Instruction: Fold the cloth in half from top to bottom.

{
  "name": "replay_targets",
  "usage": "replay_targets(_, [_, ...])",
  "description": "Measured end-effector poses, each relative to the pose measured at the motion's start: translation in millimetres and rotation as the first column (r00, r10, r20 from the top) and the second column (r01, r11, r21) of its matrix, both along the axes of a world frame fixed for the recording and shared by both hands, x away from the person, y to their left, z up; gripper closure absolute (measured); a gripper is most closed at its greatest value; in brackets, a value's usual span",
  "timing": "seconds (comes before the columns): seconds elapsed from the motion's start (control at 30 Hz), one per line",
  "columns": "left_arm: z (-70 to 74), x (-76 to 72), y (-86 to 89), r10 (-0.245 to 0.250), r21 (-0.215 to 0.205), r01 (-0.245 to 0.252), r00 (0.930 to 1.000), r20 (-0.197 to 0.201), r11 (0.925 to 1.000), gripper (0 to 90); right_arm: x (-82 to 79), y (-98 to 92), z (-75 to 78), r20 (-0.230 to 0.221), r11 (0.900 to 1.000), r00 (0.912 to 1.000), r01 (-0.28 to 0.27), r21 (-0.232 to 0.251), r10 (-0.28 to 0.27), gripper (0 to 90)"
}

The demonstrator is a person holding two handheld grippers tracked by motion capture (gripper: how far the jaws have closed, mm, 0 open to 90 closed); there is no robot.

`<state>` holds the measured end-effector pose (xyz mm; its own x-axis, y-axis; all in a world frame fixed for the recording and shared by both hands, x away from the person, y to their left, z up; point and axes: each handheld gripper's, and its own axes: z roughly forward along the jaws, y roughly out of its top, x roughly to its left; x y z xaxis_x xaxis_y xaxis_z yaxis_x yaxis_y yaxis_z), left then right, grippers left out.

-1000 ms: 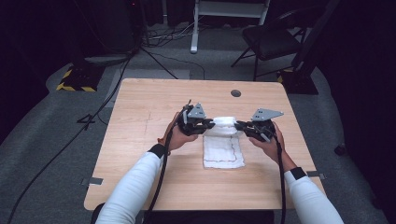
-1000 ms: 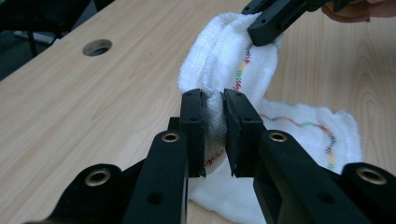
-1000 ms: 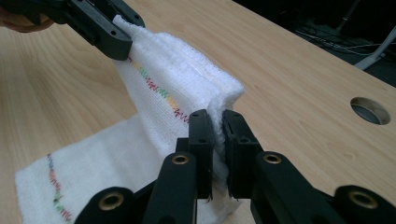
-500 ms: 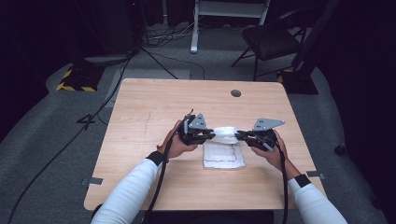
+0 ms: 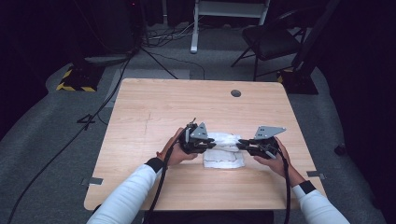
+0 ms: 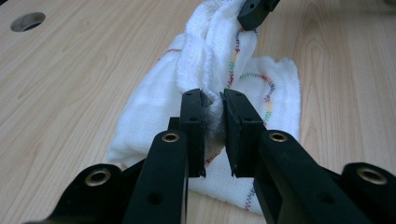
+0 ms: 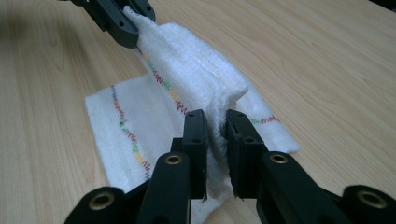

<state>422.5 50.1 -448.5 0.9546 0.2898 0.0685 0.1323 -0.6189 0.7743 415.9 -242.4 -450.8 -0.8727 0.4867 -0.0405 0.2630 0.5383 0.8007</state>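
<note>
A white towel (image 5: 224,156) with coloured stitching lies on the wooden table (image 5: 163,102), its far edge lifted and stretched between the grippers. My left gripper (image 5: 212,143) is shut on the left end of that raised edge; in the left gripper view the bunched towel (image 6: 219,56) is pinched between the jaws of the left gripper (image 6: 214,100). My right gripper (image 5: 239,143) holds the other end. Its jaws have just been opening slightly, but the towel (image 7: 187,70) still fills the gap in the right gripper (image 7: 215,121). Each gripper view shows the other gripper's tip on the towel, the right gripper (image 6: 254,11) and the left gripper (image 7: 119,18).
A round cable hole (image 5: 236,93) sits near the table's far right. Behind the table stand a dark chair (image 5: 271,42) and a white stand (image 5: 224,9). Cables (image 5: 70,140) run over the grey floor at left.
Both hands have come toward the table's near edge and slightly down, drawing the towel's lifted edge over the flat part. The flat part has stayed in place.
</note>
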Motion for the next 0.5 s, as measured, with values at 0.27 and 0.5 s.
replay_targets(0.27, [-8.9, -7.6, -1.2, -0.016, 0.043, 0.016, 0.9999, 0.000, 0.9989, 77.0, -8.6, -1.8, -8.3, -0.020, 0.999, 0.9997, -0.014, -0.036, 0.013, 78.3])
replay_targets(0.5, [-14.6, -15.9, 1.1, -0.030, 0.067, 0.030, 0.9995, -0.007, 0.9973, 72.4, -15.1, -5.2, -14.2, -0.039, 0.998, 0.9987, -0.034, -0.052, 0.032, 78.2])
